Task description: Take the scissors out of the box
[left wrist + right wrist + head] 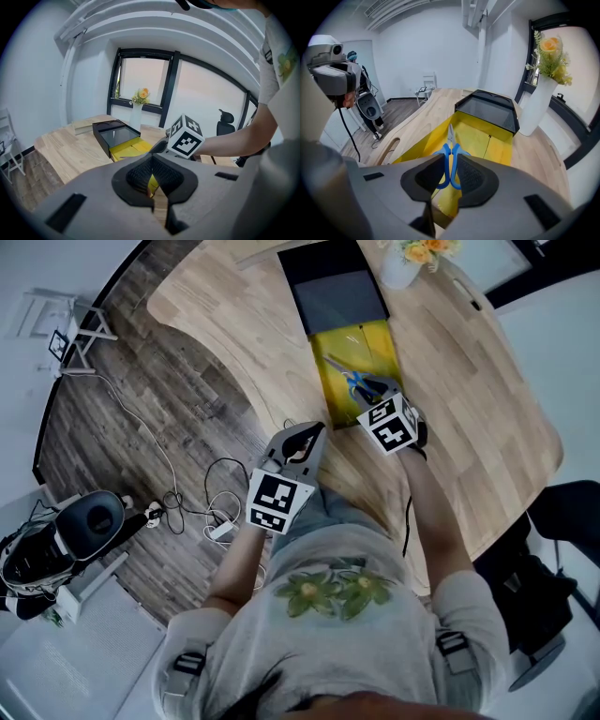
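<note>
Blue-handled scissors (355, 382) (450, 140) lie in the yellow tray (382, 341) (501, 143) of a box whose black part (336, 292) (487, 110) sits at the far end. My right gripper (375, 407) (450, 161) hovers at the tray's near end, open by a narrow gap. The scissors' handle loops show in that gap, and I cannot tell whether the pads touch them. My left gripper (302, 437) (151, 161) is shut on nothing, held at the table's near edge, left of the box (117, 138).
A white vase with yellow flowers (401, 263) (536, 108) (136, 115) stands just right of the box's far end. The wooden table (225, 315) curves inward at my side. Cables (202, 502) and a machine (66, 540) lie on the floor left; a chair (553, 549) stands right.
</note>
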Motion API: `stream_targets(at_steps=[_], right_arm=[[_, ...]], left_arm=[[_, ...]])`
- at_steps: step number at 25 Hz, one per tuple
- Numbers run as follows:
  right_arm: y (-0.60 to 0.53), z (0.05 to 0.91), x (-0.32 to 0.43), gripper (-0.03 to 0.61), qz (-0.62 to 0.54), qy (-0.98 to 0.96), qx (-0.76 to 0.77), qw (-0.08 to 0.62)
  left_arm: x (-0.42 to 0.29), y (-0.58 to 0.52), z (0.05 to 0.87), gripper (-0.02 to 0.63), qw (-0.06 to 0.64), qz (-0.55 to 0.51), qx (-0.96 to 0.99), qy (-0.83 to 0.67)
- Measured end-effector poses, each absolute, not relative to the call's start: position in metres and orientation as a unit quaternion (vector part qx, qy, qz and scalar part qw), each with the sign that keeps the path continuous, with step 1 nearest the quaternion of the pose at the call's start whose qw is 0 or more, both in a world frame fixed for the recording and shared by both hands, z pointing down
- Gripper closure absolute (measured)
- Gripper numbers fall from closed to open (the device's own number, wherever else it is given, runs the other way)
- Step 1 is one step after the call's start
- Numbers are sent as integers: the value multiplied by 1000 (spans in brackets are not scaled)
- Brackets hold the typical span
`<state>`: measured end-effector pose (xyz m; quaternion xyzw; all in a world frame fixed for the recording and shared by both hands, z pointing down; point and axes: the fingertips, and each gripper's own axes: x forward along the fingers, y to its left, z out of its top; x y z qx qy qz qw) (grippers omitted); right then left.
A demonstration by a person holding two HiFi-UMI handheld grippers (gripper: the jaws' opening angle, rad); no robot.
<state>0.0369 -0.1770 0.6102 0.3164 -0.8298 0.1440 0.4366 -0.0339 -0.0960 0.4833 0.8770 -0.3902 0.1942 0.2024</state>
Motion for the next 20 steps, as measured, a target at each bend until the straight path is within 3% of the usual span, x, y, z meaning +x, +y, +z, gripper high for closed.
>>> stream_targets(at_steps=[20], right_arm=[[-167, 569, 45, 495, 138, -840, 342, 399]], left_arm=[[-40, -94, 466, 607, 185, 186, 880, -397]])
